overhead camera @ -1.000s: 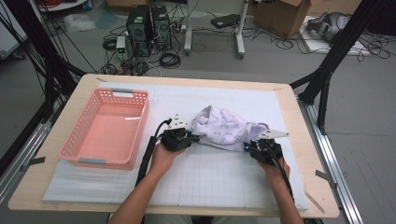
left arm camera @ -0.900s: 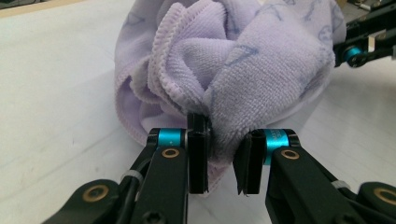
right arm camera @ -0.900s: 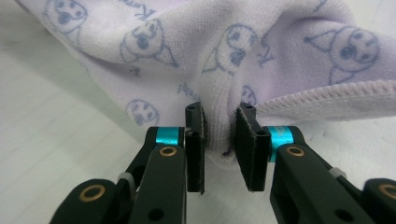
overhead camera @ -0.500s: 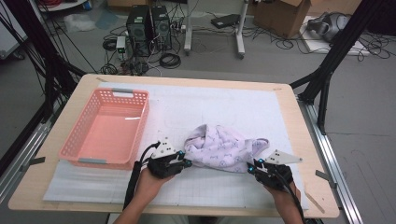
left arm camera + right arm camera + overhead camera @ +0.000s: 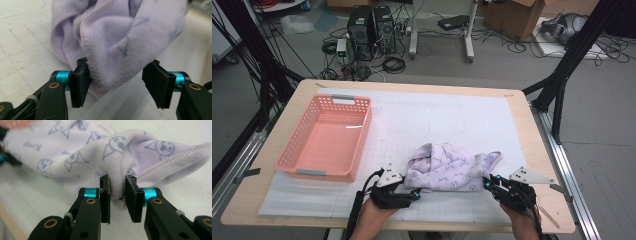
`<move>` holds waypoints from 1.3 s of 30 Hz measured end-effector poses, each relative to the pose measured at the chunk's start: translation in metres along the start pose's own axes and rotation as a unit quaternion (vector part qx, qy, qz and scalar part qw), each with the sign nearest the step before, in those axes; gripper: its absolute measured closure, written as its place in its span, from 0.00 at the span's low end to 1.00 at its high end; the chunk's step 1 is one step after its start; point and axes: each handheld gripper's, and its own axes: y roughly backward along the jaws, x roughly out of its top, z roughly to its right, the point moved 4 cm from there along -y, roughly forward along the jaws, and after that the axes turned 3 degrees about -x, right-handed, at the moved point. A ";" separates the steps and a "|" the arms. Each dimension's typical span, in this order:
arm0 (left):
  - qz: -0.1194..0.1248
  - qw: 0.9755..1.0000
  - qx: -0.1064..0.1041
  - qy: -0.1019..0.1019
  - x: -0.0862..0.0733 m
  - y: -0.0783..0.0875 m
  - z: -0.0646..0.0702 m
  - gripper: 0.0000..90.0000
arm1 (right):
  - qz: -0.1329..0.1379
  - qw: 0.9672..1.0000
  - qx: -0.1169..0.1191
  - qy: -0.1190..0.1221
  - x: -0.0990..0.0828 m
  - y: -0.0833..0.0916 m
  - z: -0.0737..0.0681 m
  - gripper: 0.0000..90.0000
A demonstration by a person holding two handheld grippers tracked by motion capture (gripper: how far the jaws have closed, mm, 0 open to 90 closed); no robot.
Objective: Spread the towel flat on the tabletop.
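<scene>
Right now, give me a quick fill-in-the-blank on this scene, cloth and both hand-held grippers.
1. The left hand-held gripper has its jaws ____ around a fold of the lilac cloth.
2. The right hand-held gripper is ____ on the cloth's edge.
3. The basket to the left of the cloth is ____ in colour.
4. The cloth lies on the white ____, not in the basket.

Missing words: open; shut; pink; mat

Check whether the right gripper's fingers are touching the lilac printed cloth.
Touching. In the right gripper view, both black fingers of the right gripper press a bunched fold of the lilac printed cloth between them, with no gap on either side.
</scene>
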 end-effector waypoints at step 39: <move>0.053 0.984 0.148 0.086 0.091 -0.038 -0.137 0.71 | 0.043 0.989 -0.122 -0.072 0.092 -0.023 0.110 0.82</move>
